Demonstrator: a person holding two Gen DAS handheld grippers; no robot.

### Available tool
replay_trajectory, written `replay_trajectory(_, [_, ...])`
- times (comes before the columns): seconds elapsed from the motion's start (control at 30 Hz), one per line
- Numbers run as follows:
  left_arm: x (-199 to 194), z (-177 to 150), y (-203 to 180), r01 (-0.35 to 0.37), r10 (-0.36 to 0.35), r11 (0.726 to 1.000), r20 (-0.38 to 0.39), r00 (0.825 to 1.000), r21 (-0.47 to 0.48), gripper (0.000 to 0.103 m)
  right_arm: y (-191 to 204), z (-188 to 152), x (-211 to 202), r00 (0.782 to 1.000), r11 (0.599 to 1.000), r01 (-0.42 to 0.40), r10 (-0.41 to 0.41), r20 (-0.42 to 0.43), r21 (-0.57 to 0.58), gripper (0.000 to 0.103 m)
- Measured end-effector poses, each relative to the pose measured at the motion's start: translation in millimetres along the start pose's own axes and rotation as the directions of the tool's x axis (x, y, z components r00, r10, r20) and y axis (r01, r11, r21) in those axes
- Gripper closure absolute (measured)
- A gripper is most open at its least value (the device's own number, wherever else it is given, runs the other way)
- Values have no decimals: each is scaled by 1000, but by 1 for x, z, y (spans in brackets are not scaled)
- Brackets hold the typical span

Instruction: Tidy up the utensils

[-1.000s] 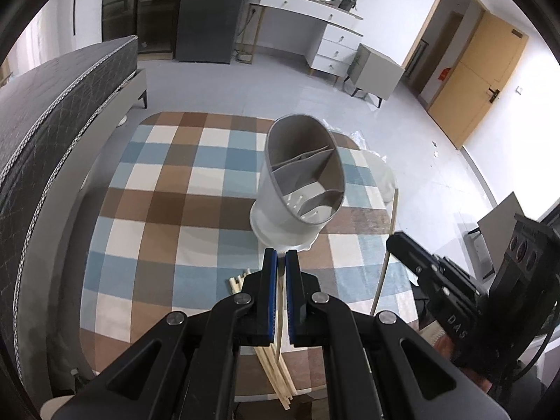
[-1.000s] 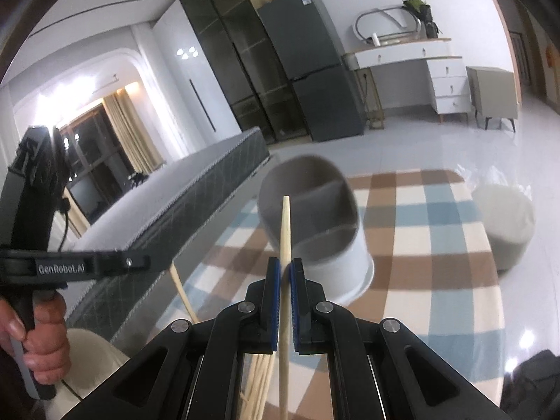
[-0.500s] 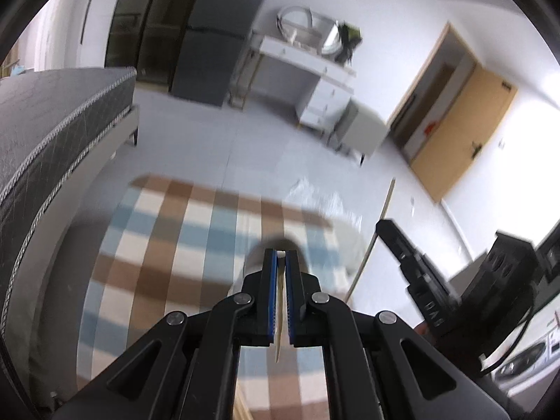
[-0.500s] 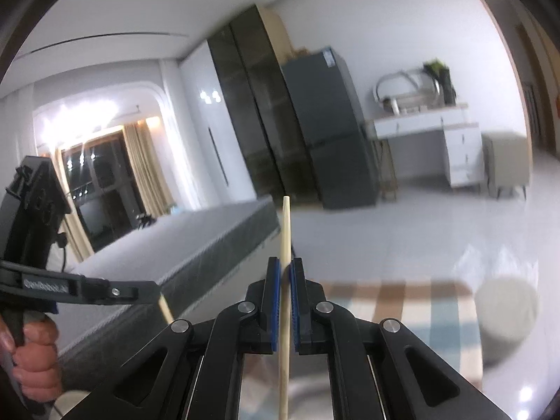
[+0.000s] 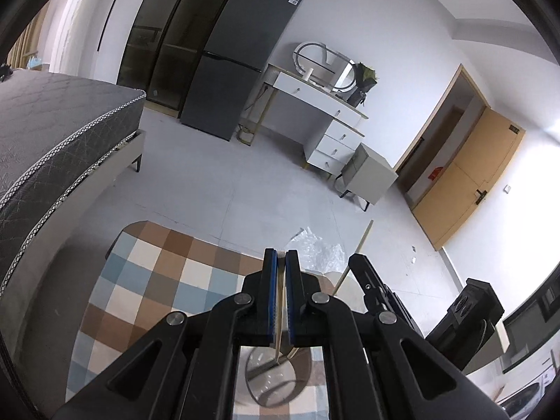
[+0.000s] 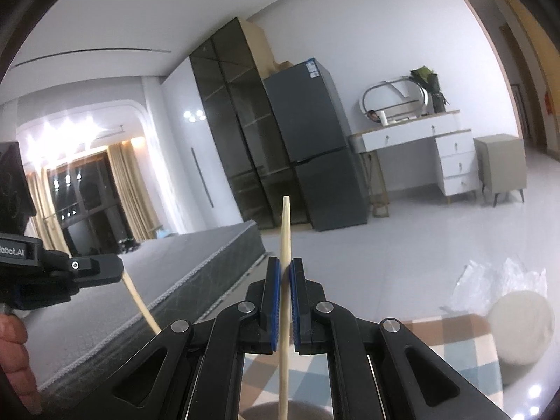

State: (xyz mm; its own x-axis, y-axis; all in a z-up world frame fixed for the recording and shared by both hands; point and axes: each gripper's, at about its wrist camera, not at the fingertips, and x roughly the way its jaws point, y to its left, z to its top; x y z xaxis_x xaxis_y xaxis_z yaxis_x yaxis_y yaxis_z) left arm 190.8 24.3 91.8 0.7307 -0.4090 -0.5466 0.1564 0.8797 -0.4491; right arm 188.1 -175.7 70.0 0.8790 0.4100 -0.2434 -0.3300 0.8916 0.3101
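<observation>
Raised since: two tools (image 5: 281,259) (image 6: 286,273), two chopsticks (image 5: 279,315) (image 6: 285,280).

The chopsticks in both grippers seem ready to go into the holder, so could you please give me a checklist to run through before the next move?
1. Left gripper shut on its chopstick: ok.
2. Right gripper shut on its chopstick: ok, the stick stands upright between the pads.
3. Left chopstick's lower tip over the grey utensil holder: ok, the tip shows against the holder's opening.
4. Right chopstick over the holder: cannot tell, only a dark rim shows at the bottom edge of the right wrist view.
5. Which compartment each tip will enter: cannot tell, the fingers hide the dividers.
6. The two grippers apart from each other: ok.
</observation>
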Motion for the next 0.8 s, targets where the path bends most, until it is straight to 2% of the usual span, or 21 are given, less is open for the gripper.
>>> replay_trajectory(0.13, [6,-3,4,-8,8,1000,20,1000,10,103,3,-14,6,1000,999,12,-12,-2,-48,98])
replay_trajectory(0.17, [7,-6,4,-28,27,999,34,999,26,103,2,-15,5,1000,998,11,-11,0,-56,98])
replay_trajectory(0.23, [7,-8,3,-14,12,999,34,999,40,103,1,-20,4,1000,998,8,-8,3,-68,98])
replay_trajectory(0.4, [18,-20,3,-6,6,999,-15,1000,45,103,0,-21,9,1000,995,14,-15,-8,-98,98])
replay_trajectory(0.63, [11,-29,-3,9,-6,998,-53,999,60,103,7,-27,-1,999,990,-15,9,-46,-141,98])
replay_trajectory(0.73, [15,-33,-8,52,-42,996,-129,991,72,103,13,-31,-4,995,984,-56,40,-91,-170,98])
replay_trajectory(0.8, [21,-39,-13,65,-42,993,-216,975,103,102,14,-33,-3,989,981,-78,54,-136,-180,95])
